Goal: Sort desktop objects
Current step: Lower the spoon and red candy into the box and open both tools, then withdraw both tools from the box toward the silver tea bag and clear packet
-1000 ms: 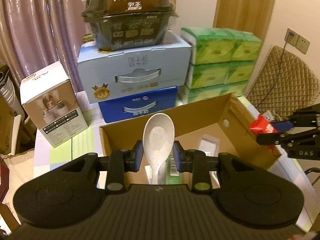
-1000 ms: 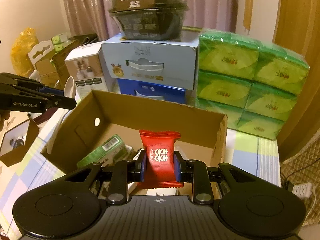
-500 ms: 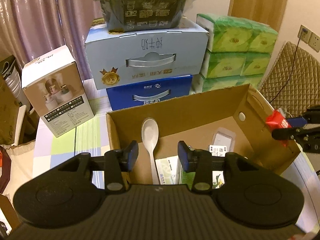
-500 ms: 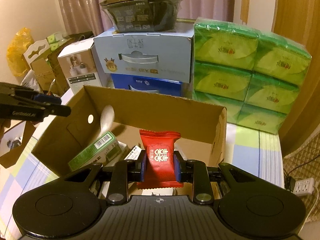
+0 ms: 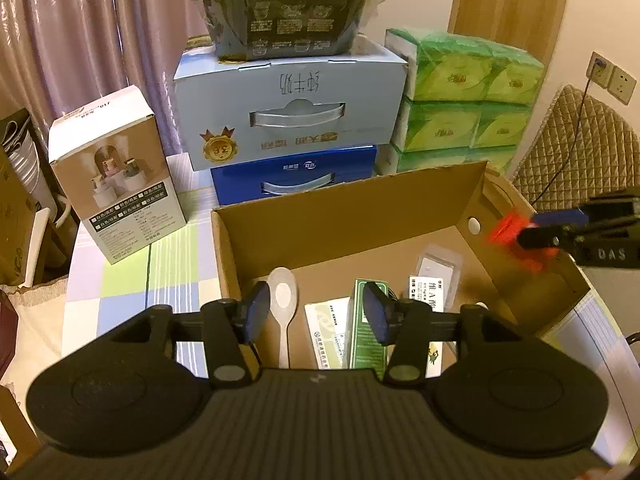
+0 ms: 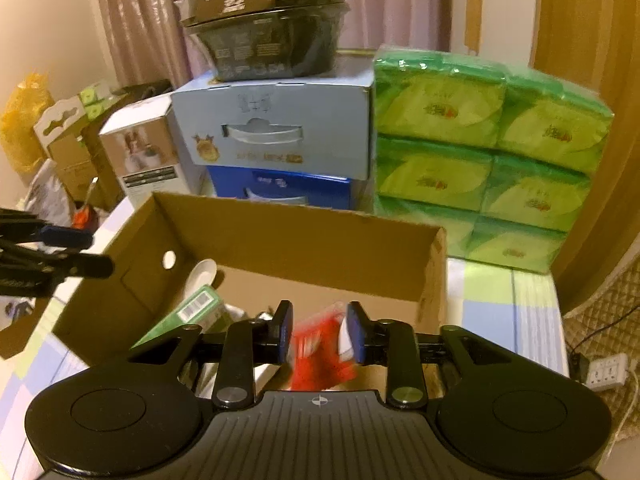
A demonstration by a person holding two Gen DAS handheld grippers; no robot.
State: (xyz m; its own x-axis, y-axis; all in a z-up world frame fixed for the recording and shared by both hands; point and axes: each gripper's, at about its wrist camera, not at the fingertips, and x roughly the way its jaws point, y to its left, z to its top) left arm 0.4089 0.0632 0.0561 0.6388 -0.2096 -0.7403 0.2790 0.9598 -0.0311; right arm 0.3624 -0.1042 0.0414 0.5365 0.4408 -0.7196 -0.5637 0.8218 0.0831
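Left wrist view: left gripper (image 5: 316, 312) had its jaws spread wide with nothing between them, above the cardboard box (image 5: 344, 216). White spoon (image 5: 283, 304) lay on the box floor beside a green carton (image 5: 368, 320). Right gripper (image 6: 318, 330) jaws stood parted; blurred red packet (image 6: 320, 356) sat between them, contact unclear, over the box.

Setting: a home room. Curtains (image 5: 100, 40) upper left; tissue packs (image 5: 468, 100) and milk cartons (image 5: 288, 108) stacked on a checked tablecloth (image 5: 140, 264). Padded chair (image 5: 576, 148) at right.
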